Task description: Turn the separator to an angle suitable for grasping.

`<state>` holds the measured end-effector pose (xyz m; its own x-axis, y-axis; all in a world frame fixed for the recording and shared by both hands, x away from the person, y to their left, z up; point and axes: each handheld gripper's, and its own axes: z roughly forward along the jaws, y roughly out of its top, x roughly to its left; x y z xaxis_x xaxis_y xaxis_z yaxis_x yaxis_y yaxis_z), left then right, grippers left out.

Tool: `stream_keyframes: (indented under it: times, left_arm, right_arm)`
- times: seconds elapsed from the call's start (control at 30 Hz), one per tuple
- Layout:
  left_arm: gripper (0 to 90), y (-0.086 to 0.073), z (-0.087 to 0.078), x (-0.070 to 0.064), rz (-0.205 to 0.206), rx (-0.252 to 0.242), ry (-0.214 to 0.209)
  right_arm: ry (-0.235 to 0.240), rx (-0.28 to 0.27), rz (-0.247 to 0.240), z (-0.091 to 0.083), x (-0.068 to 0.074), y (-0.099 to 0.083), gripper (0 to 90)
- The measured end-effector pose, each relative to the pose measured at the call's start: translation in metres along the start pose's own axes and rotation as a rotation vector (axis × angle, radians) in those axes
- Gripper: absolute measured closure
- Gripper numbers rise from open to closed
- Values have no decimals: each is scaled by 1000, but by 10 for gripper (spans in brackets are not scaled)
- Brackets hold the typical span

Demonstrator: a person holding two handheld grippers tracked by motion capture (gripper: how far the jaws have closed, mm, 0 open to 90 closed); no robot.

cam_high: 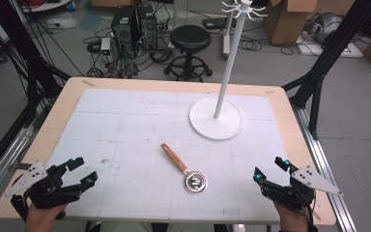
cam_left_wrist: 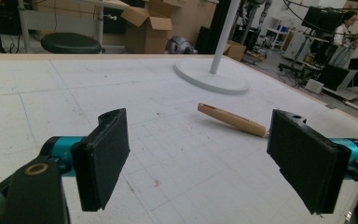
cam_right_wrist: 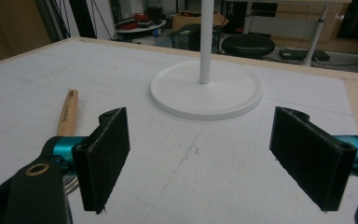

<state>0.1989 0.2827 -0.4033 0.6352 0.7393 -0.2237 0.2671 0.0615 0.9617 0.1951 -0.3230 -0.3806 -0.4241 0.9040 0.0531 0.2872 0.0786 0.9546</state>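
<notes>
- So, the strainer [cam_high: 186, 171] lay flat near the middle of the worktop [cam_high: 280, 104], between the two grippers and apart from both.
- Its long axis ran on a diagonal: wooden handle [cam_high: 174, 158] pointing away and to the left, round metal head [cam_high: 195, 183] nearer the person and a bit to the right.
- The left gripper [cam_high: 83, 171] sat at the near-left corner with its fingers [cam_left_wrist: 103, 156] spread wide and nothing between them. In the left gripper view the handle lay ahead and to the right, just beside the right-hand pad.
- The right gripper [cam_high: 269, 170] was at the near-right corner, fingers [cam_right_wrist: 106, 154] just as wide open and also empty. In the right gripper view the handle poked out ahead and left of the left pad, with a bit of metal rim low behind it.
- Honestly both looked about equally far off; the head end faced the right gripper more, the handle end leaned toward the left one.
- Materials: the handle looked like smooth light wood, a rounded, slightly tapered stick; the head was shiny, thin metal, probably slippery to pinch.
- The stand [cam_high: 216, 117] stood behind the strainer: a white round flat base with a thin white pole and hooks up top.
- The worktop had a white, gridded, scuffed mat and a pale wood edge.
</notes>
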Motion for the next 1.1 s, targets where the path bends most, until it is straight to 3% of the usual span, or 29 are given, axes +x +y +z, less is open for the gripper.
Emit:
stream_keyframes:
  times: [0.3, 0.67, 0.73, 1.0, 1.07, 1.1]
  left_arm:
    - [214, -1, -1, 4, -15, -3, 11]
    - [216, -1, -4, 8, -24, -5, 9]
    - [217, -1, -3, 9, -27, -5, 15]
    - [218, -2, -4, 10, -30, 2, 17]
    - [218, -2, -3, 11, -31, 5, 15]
    - [218, -2, -3, 11, -32, 4, 15]
  right_arm:
    - [23, 25, 9, 6, 2, -2, 198]
    - [58, 38, -11, 20, 17, 3, 204]
    - [77, 42, -14, 24, 21, 4, 243]
    - [163, 101, -5, 63, 46, 17, 417]
    - [198, 125, -7, 80, 55, 22, 456]
    - [228, 151, -18, 100, 67, 27, 507]
